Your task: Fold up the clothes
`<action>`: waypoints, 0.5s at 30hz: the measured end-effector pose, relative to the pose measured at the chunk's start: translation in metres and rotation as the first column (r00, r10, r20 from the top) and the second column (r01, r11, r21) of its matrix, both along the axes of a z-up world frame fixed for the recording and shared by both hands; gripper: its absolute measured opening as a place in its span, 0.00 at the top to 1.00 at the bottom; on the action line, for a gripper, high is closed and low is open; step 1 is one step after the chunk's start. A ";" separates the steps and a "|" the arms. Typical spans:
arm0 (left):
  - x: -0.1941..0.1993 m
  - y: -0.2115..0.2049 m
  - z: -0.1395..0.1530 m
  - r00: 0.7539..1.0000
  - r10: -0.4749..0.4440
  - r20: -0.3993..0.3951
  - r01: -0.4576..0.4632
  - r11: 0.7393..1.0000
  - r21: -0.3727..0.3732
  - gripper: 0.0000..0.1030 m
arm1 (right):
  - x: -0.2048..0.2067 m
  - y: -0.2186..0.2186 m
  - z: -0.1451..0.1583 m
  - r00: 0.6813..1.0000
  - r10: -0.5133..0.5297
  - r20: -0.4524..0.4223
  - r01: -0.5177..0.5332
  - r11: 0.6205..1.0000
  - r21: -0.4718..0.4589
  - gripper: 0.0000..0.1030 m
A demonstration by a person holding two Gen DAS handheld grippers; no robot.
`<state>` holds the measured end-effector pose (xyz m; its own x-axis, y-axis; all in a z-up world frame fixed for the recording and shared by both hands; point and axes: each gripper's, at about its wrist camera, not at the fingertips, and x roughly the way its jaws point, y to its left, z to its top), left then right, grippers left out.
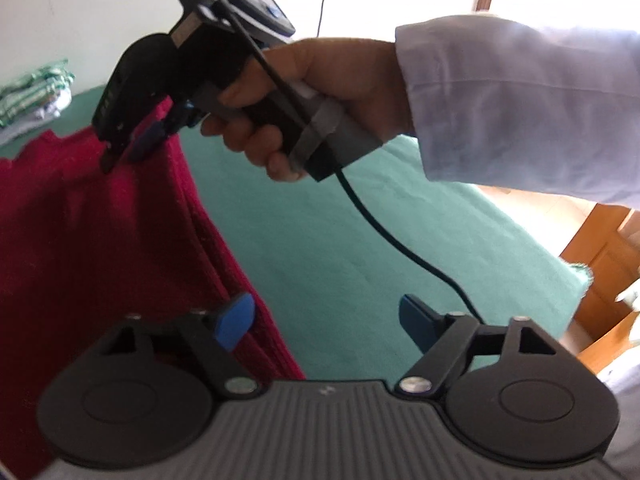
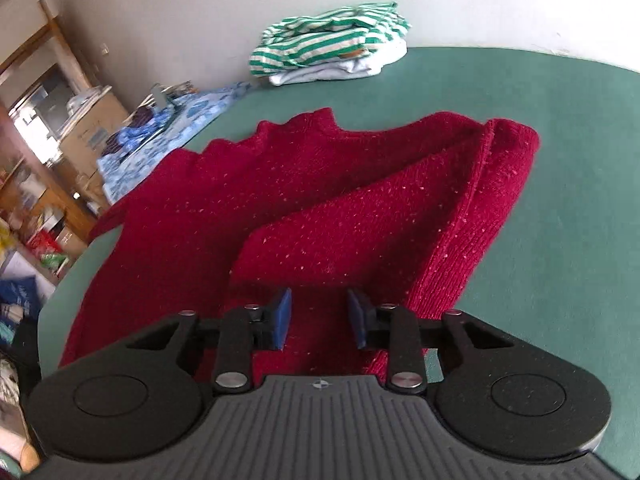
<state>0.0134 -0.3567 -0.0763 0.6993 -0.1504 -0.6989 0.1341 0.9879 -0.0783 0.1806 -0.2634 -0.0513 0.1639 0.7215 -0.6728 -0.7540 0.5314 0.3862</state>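
I am midway through folding the red sweater [image 2: 304, 200], which lies on the green worktop [image 2: 560, 160] with its right side already doubled over, so a thick rolled edge runs along that side. My right fingers [image 2: 320, 320] stand partly open over the near hem of the sweater; the knit lies between and under the pads, but they are not pressing on it, so nothing is held there. My left fingers [image 1: 324, 320] are spread wide and empty, hovering beside the folded edge with bare green cloth under them. Seen from the left, my right hand [image 1: 320, 92] holds its tool at the sweater's edge. Next, I judge, both sets of fingers must close on the near hem and carry it toward the collar. The knit is thick, so I must catch every layer. The pile of striped clothes [image 2: 328, 40] at the far wall and the blue patterned cloth [image 2: 168, 128] off the left edge are well apart; nothing blocks the fold
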 end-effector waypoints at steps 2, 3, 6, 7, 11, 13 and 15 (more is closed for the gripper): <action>-0.010 0.000 0.006 0.999 0.030 0.014 -0.030 0.999 0.046 0.22 | -0.001 -0.004 0.006 0.998 -0.032 -0.056 0.034 0.999 0.030 0.63; -0.017 0.001 0.009 0.999 0.048 0.022 -0.050 0.997 0.065 0.22 | -0.003 -0.007 0.009 0.996 -0.035 -0.079 0.039 0.998 0.054 0.63; -0.041 0.014 0.014 0.990 0.139 0.024 -0.141 0.985 0.095 0.25 | -0.028 -0.014 0.003 0.997 -0.007 -0.079 0.009 0.999 0.031 0.62; -0.049 0.020 0.015 0.984 0.175 0.017 -0.176 0.979 0.102 0.28 | -0.037 -0.015 0.000 0.997 0.002 -0.072 0.000 1.000 0.019 0.62; -0.075 0.047 0.013 0.955 0.294 -0.045 -0.289 0.952 0.103 0.37 | -0.067 -0.018 -0.007 0.999 -0.026 0.035 0.025 0.999 0.027 0.60; -0.086 0.062 0.008 0.949 0.310 -0.054 -0.304 0.948 0.094 0.36 | -0.070 -0.012 -0.007 0.997 -0.053 0.047 0.052 0.998 0.028 0.52; -0.099 0.075 0.006 0.948 0.313 -0.055 -0.308 0.948 0.082 0.33 | -0.071 -0.004 -0.007 0.998 -0.057 0.029 0.055 0.997 0.045 0.33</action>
